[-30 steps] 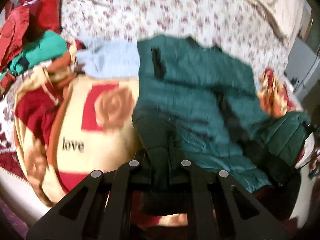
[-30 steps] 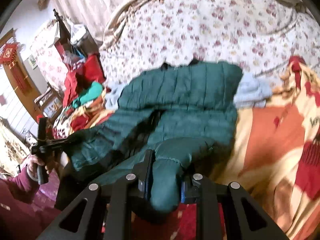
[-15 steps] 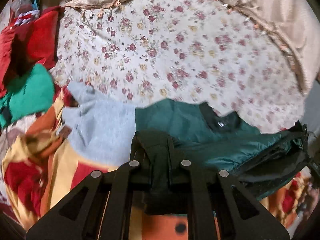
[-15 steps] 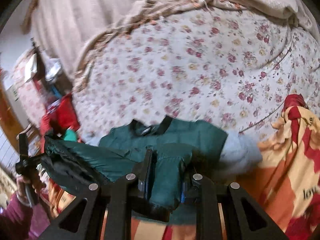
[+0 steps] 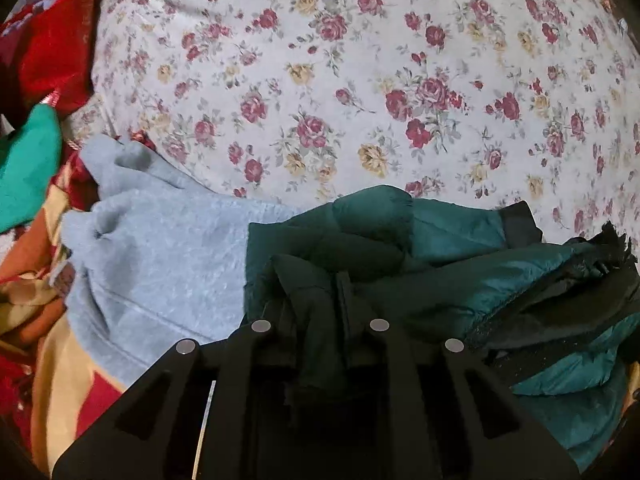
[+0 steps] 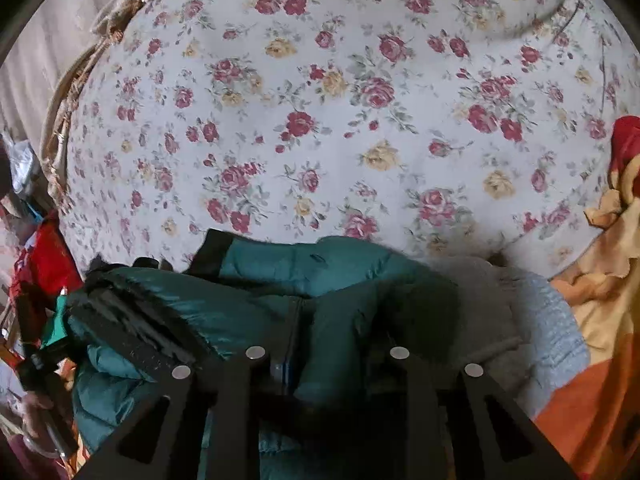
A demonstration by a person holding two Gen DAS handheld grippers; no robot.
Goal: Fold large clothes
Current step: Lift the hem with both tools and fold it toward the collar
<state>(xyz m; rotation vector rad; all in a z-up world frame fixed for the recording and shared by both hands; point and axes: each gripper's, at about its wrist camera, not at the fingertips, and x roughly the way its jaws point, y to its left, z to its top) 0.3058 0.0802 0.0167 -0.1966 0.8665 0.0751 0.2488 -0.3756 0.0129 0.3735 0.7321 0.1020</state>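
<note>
Left jaws (image 5: 320, 320): opening, dark green jacket (image 5: 448, 280) hem bunched between them, ready to drop.
Right jaws (image 6: 328, 344): opening too, jacket (image 6: 304, 272) fabric between them.
Jacket: doubled over on the bed (image 5: 360, 80), hem carried up to the collar for a fold.
Beside it: grey sweater (image 5: 160, 248), patterned blanket (image 6: 592, 320).
</note>
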